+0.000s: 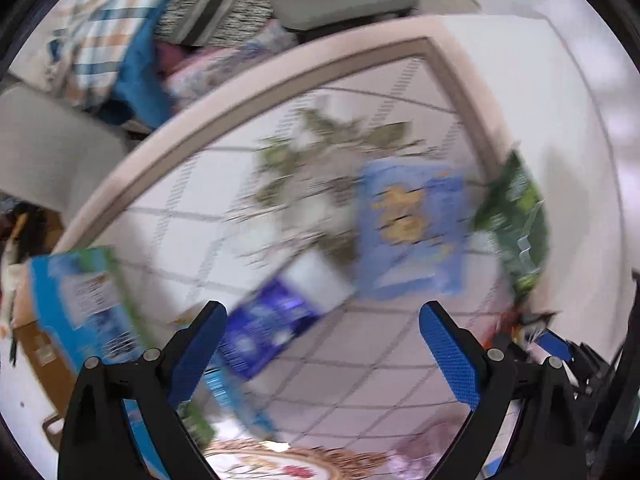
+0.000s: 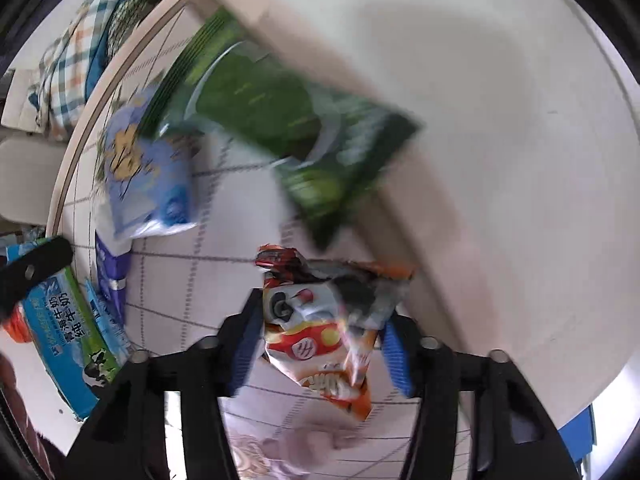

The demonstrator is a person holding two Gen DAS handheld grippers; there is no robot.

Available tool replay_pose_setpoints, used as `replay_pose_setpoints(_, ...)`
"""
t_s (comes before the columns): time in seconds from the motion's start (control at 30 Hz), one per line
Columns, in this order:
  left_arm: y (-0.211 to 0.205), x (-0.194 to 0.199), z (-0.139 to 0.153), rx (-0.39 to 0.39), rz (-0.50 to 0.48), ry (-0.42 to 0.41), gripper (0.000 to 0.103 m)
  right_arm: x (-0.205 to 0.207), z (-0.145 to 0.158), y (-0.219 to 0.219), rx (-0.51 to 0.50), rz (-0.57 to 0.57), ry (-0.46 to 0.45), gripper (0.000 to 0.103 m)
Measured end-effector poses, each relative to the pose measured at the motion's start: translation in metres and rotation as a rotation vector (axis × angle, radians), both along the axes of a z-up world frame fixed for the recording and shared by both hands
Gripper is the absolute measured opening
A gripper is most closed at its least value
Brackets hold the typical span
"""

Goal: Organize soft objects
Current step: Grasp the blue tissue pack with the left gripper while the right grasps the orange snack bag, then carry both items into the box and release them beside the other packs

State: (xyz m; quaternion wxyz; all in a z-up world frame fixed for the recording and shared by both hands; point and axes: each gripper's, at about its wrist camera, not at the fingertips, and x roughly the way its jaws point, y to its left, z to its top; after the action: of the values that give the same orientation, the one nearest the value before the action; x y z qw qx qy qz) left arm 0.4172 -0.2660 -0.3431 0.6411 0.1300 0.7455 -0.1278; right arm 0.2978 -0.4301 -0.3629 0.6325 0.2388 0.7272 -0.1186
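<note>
A checked tablecloth (image 1: 360,360) with a pale border covers the table, both views smeared by motion. The left gripper (image 1: 322,350) hangs above it with jaws spread wide, nothing between them. The right gripper (image 2: 320,344) is clamped on an orange-and-white snack bag (image 2: 320,332), lifted over the cloth. A green packet (image 2: 288,132) and a blue packet (image 2: 148,172), possibly tissues, lie beyond it.

Crumpled orange snack bag (image 2: 320,328) between fingers (image 2: 394,356)

Glossy crinkled plastic snack bag (image 2: 320,320); prob. cloth tablecloth (image 2: 192,280).
</note>
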Motion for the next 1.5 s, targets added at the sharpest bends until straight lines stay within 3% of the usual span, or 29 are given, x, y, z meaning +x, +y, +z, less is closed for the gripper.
replay_pose_setpoints(0.03, -0.010, 0.001, -0.005, -0.015, -0.007, 0.020, 0.098, -0.002, 0.004, -0.006, -0.015, -0.005, -0.012, 0.081)
replay_pose_setpoints(0.13, -0.036, 0.006, -0.023, -0.030, -0.035, 0.071, 0.098, -0.008, 0.018, -0.014, -0.040, -0.027, -0.041, 0.081)
replay_pose_setpoints(0.23, -0.057, 0.005, -0.044, 0.005, -0.073, 0.100, 0.098, -0.009, 0.024, -0.013, -0.022, -0.050, -0.058, 0.081)
replay_pose_setpoints(0.4, -0.072, -0.001, -0.066, 0.063, -0.122, 0.099, 0.096, -0.006, 0.013, 0.002, 0.000, -0.065, -0.038, 0.081)
replay_pose_setpoints(0.43, -0.072, -0.001, -0.067, 0.060, -0.122, 0.095, 0.085, -0.007, 0.009, 0.003, 0.006, -0.068, -0.032, 0.081)
replay_pose_setpoints(0.47, -0.071, -0.003, -0.067, 0.059, -0.120, 0.093, 0.067, -0.009, 0.003, 0.004, 0.006, -0.071, -0.020, 0.081)
replay_pose_setpoints(0.77, -0.059, -0.022, -0.058, 0.047, -0.122, 0.046, 0.050, -0.020, -0.020, 0.009, 0.028, -0.060, -0.021, 0.079)
replay_pose_setpoints(0.87, -0.051, -0.027, -0.048, 0.022, -0.102, 0.039, 0.050, -0.023, -0.016, 0.011, -0.004, -0.041, -0.033, 0.052)
replay_pose_setpoints(1.2, -0.010, -0.052, -0.002, -0.085, -0.028, 0.005, 0.048, -0.043, 0.017, 0.027, -0.008, -0.040, -0.078, 0.046)
replay_pose_setpoints(1.5, 0.064, -0.080, 0.087, -0.218, 0.069, -0.114, 0.048, -0.039, 0.102, 0.076, -0.003, 0.063, -0.208, 0.045)
